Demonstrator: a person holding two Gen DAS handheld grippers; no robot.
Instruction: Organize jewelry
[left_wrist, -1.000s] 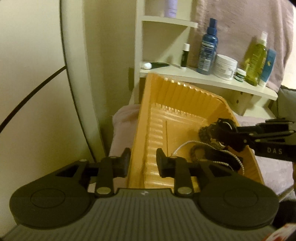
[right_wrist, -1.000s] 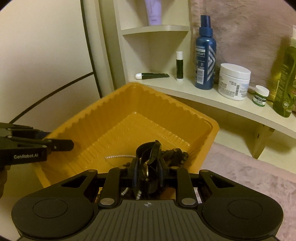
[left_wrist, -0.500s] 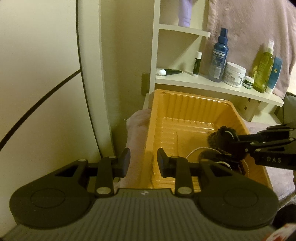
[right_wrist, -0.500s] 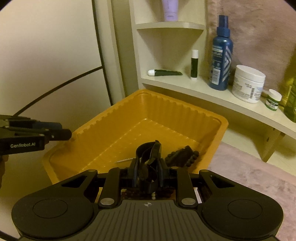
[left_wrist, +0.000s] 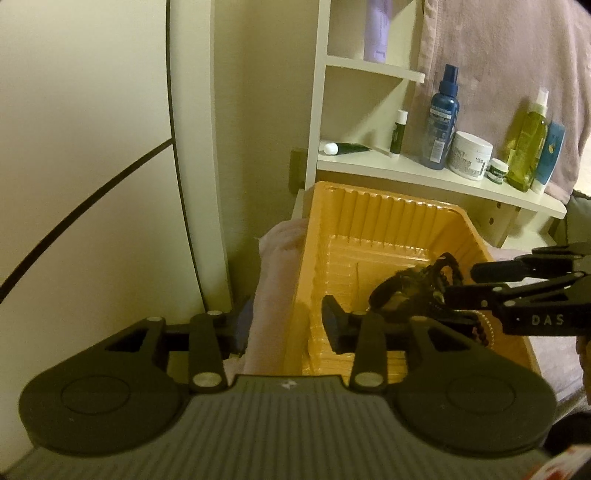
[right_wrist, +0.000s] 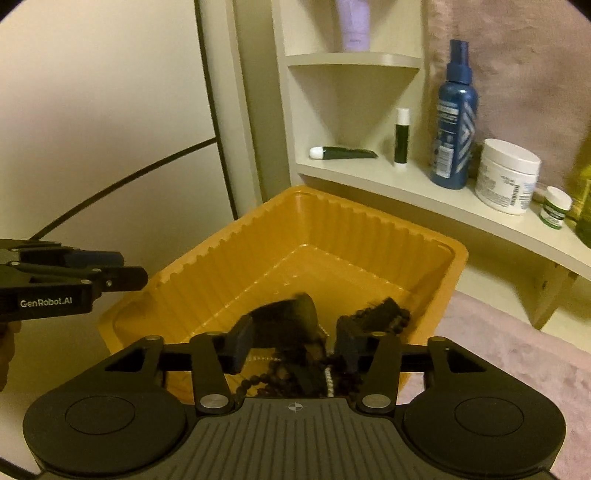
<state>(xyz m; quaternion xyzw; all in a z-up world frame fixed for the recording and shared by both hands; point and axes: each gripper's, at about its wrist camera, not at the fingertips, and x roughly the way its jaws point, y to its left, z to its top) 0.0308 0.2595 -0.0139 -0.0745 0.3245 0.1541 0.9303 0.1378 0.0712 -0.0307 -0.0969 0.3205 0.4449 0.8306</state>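
An orange ribbed plastic tray (right_wrist: 332, 236) (left_wrist: 388, 221) rests on a pink fuzzy cover. In it lie dark beaded bracelets (right_wrist: 380, 314) and a white pearl strand (right_wrist: 328, 380). My right gripper (right_wrist: 293, 345) (left_wrist: 465, 284) hovers over the tray's near corner with its jaws opening. A blurred black piece of jewelry (right_wrist: 291, 314) (left_wrist: 410, 284) sits loose between the pads, touching neither. My left gripper (left_wrist: 284, 325) (right_wrist: 125, 267) straddles the tray's left wall. Its jaws are opening too, with both pads off the wall.
A white corner shelf (right_wrist: 424, 192) behind the tray carries a blue spray bottle (right_wrist: 454, 122), a white jar (right_wrist: 506, 177), a small green-labelled jar (right_wrist: 554, 210), a lip balm (right_wrist: 400, 136) and a dark tube (right_wrist: 343, 152). The pink cover (right_wrist: 517, 350) spreads to the right. A wall with a black cable (left_wrist: 92, 192) stands left.
My right jaws have spread and let go of the black piece they were pinching. My left jaws have widened off the tray wall, and the tray has settled from tilted to flatter.
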